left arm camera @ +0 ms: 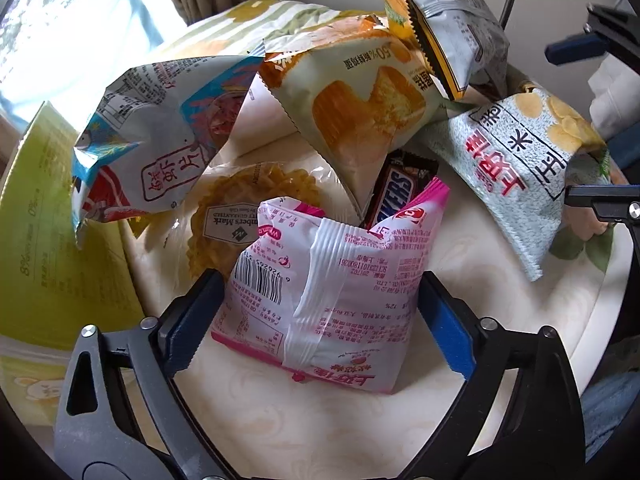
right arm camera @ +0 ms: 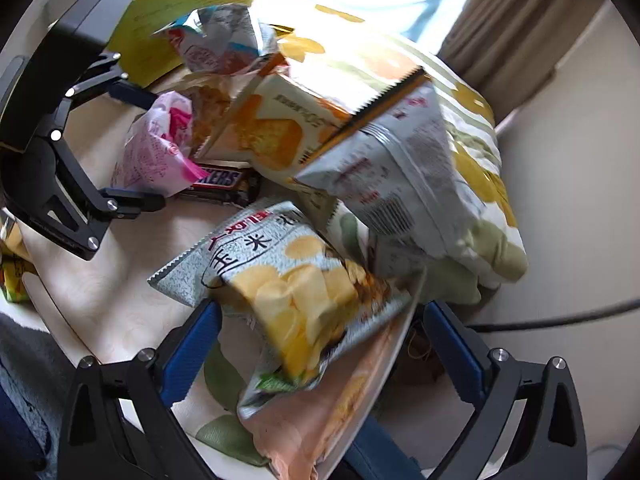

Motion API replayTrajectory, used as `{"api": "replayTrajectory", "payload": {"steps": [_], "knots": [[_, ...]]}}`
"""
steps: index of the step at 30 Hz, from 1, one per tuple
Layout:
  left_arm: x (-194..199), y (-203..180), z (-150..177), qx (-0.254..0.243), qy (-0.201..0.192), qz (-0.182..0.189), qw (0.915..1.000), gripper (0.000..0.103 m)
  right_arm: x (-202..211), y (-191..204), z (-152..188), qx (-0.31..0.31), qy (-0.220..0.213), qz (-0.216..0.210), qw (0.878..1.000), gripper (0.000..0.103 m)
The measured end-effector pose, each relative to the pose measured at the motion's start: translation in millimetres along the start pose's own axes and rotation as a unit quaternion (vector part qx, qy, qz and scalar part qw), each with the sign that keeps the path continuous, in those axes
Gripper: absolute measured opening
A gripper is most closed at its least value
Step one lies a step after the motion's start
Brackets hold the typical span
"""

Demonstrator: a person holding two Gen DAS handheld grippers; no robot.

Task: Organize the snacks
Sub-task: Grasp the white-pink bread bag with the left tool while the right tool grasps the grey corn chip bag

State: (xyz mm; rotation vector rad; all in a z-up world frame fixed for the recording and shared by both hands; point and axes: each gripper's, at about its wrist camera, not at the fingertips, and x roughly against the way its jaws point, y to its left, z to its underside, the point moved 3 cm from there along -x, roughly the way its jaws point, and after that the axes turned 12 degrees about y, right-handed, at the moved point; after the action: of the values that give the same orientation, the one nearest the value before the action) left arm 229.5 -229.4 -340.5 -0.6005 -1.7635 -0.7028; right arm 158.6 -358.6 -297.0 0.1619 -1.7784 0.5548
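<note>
left gripper (left arm camera: 320,312) sitting wide around the pink snack bag (left arm camera: 328,292), pads not quite pressing, right gripper (right arm camera: 320,344) gaping around the corn chip bag (right arm camera: 296,292) at the tabletop (right arm camera: 100,292) edge, not gripping

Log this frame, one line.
left claw: open around pink snack bag | right claw: open around corn chip bag | nothing lifted

Both views are taken from close above, steeply downward along the jaws, onto a snack pile on the desk (left arm camera: 500,280). The Snickers bar (left arm camera: 394,196), pink packet (right arm camera: 156,152) and corn-chip bag (right arm camera: 288,280) are shared, seen from opposite sides.
</note>
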Motion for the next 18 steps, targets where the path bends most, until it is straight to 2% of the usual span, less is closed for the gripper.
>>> {"api": "replayTrajectory", "payload": {"steps": [2, 11, 18], "knots": [[0, -3, 0, 0.001, -0.001, -0.001, 1.0, 0.081, -4, 3, -4, 0.013, 0.002, 0.001, 1.0, 0.101], [9, -11, 0, 0.002, 0.007, -0.001, 1.0, 0.062, -17, 11, -13, 0.029, 0.009, -0.03, 0.999, 0.101], [20, -20, 5, 0.005, 0.011, 0.003, 0.9999, 0.056, -30, 14, -14, 0.027, 0.021, -0.059, 0.998, 0.1]]}}
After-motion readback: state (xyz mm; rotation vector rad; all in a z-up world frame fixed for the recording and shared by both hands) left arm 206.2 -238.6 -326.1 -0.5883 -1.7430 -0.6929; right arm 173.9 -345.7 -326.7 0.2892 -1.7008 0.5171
